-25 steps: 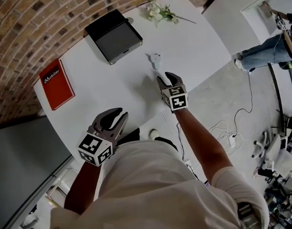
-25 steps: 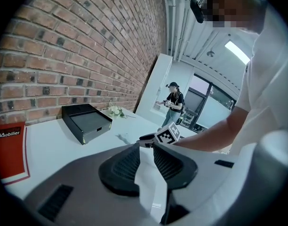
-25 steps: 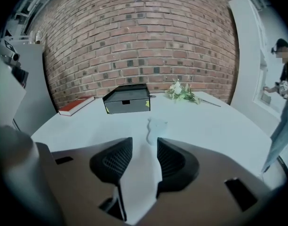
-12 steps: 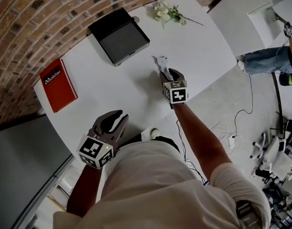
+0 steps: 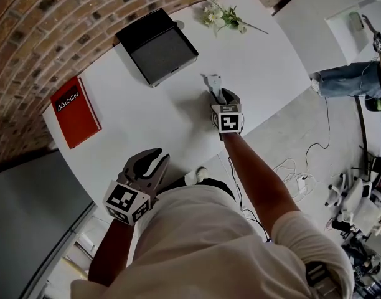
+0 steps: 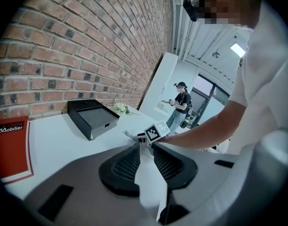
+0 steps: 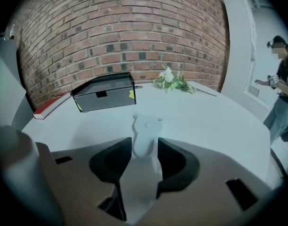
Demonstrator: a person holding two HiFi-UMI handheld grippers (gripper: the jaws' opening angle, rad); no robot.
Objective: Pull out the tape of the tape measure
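Left gripper (image 5: pixel 154 161) hovers at the near desk (image 5: pixel 141 114) edge, jaws parted, nothing between them. White tape measure (image 5: pixel 211 80) lies mid-desk, its near end between the right gripper (image 5: pixel 225 94) jaws, which have just been opening and are not clamped.

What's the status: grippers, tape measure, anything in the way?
Left gripper open, empty, by table edge. Right gripper open, jaws just been opening, straddling near end of tape measure. No tape out. Nothing blocking.
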